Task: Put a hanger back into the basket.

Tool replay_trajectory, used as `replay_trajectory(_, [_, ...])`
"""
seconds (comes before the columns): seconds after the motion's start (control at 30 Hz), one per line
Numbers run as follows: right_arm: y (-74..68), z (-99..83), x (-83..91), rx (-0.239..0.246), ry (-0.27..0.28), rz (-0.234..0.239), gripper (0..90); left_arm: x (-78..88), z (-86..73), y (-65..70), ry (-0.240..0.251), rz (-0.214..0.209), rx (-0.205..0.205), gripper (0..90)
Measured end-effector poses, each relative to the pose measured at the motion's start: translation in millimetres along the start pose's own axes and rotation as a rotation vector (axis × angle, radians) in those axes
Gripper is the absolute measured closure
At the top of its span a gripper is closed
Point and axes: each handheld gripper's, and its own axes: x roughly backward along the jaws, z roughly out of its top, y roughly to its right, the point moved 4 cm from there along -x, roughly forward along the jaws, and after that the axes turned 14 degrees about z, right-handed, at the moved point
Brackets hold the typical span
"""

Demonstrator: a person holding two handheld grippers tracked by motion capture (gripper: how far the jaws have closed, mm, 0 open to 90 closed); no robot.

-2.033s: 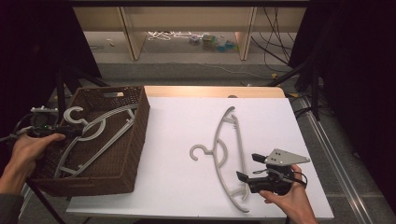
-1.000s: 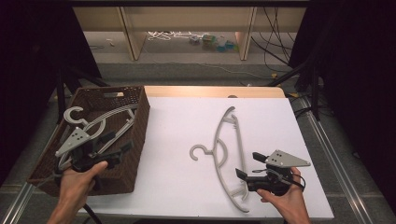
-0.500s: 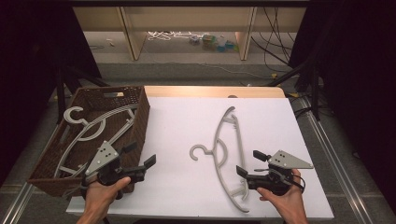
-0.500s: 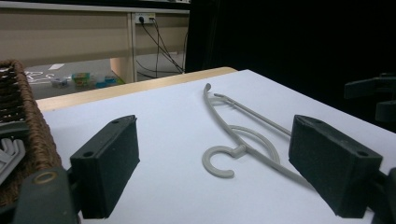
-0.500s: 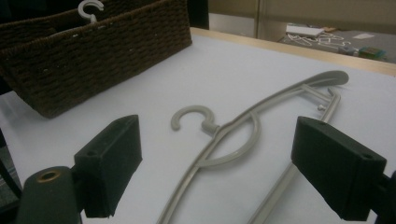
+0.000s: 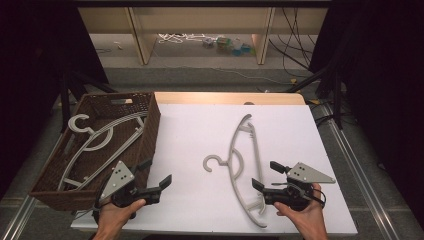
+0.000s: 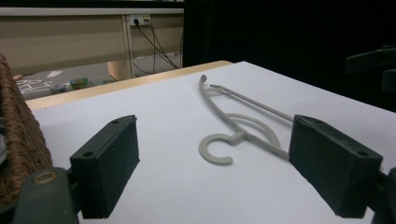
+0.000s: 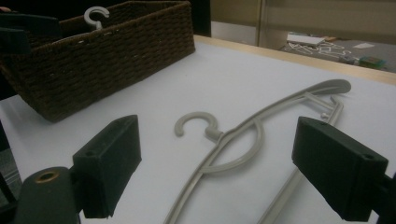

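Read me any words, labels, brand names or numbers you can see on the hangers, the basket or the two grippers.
There is none to read: the hanger on the table, the hanger in the basket, the wicker basket and both grippers, left and right, carry no visible lettering.
The small items on the floor beyond the table are too blurred to read.
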Motion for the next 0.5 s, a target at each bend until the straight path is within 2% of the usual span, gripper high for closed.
replay_trajectory(0.1, [-0.9, -2.3, -7.4, -0.005, -0.037, 0.01, 16.2, 0.3, -3.9, 2.3, -0.012, 0.003, -0.011, 15.9])
replay_trajectory(0.17, [-1.6, -4.1, -13.2, 0.006, -0.087, 0.012, 16.2, -0.9, -5.7, 3.5, -0.009, -0.006, -0.007, 15.9])
replay_trajectory(0.3, [-2.7, -8.5, -28.3, 0.026, -0.228, 0.018, 16.4, -0.3, -8.7, 4.9, -0.026, -0.01, -0.022, 15.9])
replay_trajectory(0.33, [-3.3, -9.9, -33.1, 0.027, -0.265, 0.015, 16.4, -1.1, -8.7, 5.2, -0.015, -0.02, -0.018, 15.9])
replay_trajectory(0.43, [-3.8, -12.5, -47.4, 0.047, -0.348, 0.016, 16.6, 0.2, -10.1, 4.6, -0.031, -0.014, -0.038, 15.9])
replay_trajectory(0.5, [-4.1, -13.4, -55.1, 0.044, -0.396, 0.023, 17.0, 0.2, -10.2, 4.8, -0.033, -0.011, -0.026, 15.9])
